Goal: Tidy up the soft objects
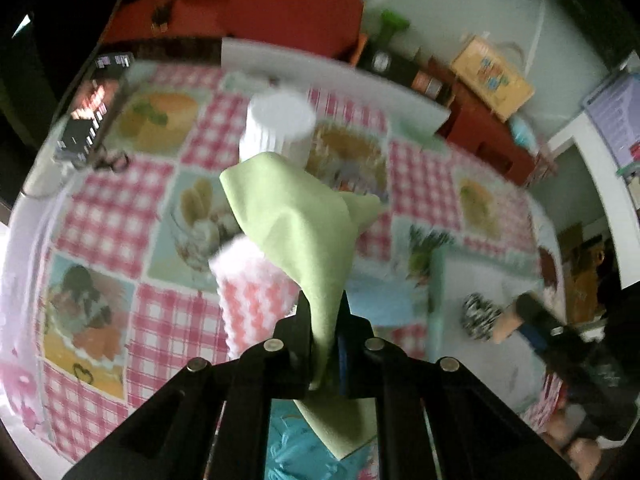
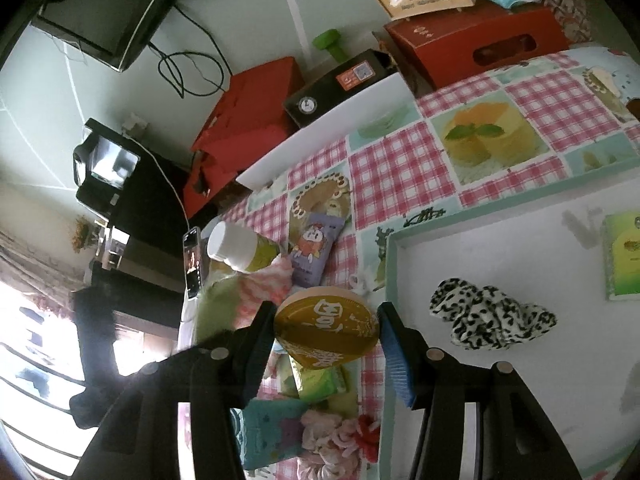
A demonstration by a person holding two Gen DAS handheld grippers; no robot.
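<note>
My left tongs [image 1: 325, 320] pinch green cloth [image 1: 296, 216] | my right tongs [image 2: 326, 330] spread, round tin [image 2: 326, 330] between fingers, unpinched | spotted scrunchie [image 2: 486, 314] right, in tray [image 2: 500, 216]

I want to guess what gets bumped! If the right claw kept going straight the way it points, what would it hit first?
Probably the round gold tin. It sits right between the open fingers of the right claw, just ahead of them, on the checkered tablecloth. How far below the fingertips the tin sits is hard to judge.
</note>
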